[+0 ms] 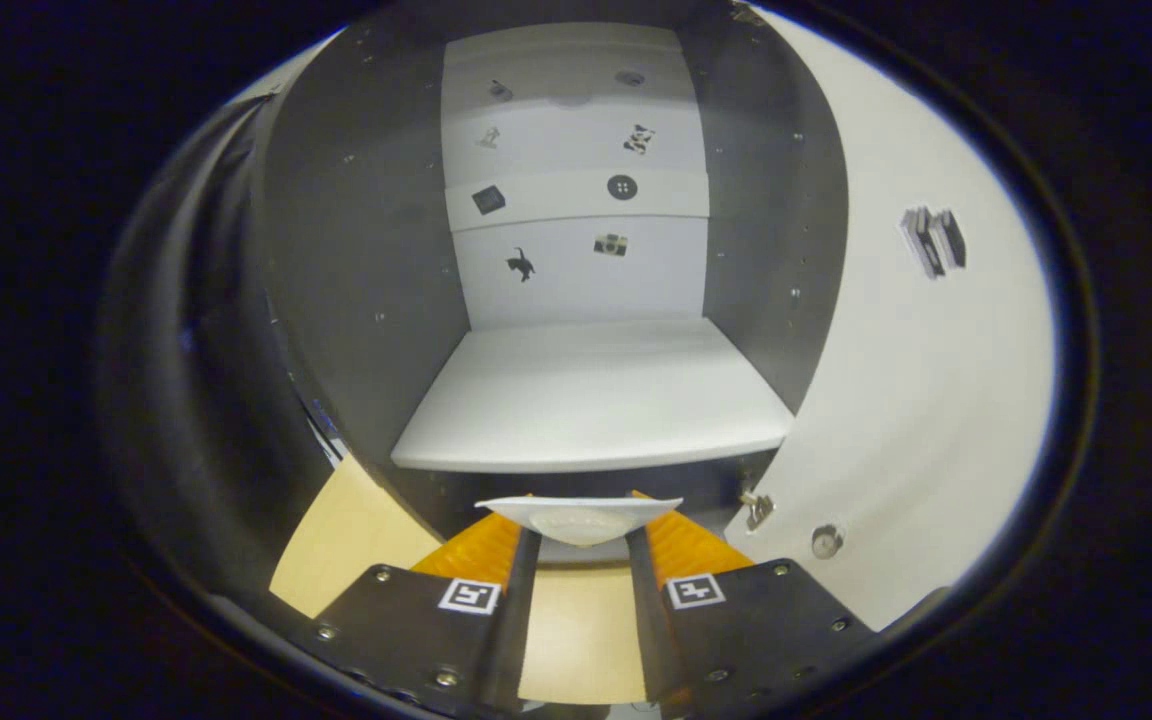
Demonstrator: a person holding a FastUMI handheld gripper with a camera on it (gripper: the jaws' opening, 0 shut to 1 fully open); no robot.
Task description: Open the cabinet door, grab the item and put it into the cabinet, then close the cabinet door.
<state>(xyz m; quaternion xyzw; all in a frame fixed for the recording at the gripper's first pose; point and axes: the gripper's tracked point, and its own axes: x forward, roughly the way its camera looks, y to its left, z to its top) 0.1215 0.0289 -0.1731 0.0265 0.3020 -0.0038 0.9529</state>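
Gripper (pixel 579 535) jaws clamped on small white shallow dish (pixel 579 514), just near of open white cabinet (pixel 591 400); door (pixel 921 400) swung right.

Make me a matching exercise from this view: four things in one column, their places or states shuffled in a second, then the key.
Things:
1. white bowl
2. cabinet door
3. cabinet shelf
4. door knob

Places or states:
A. swung open, to the right of the cabinet opening
B. gripped between the fingers of the gripper
C. bare, beyond the fingers inside the cabinet
D. low on the open door, near the hinge bracket

Pairs: 1-B, 2-A, 3-C, 4-D
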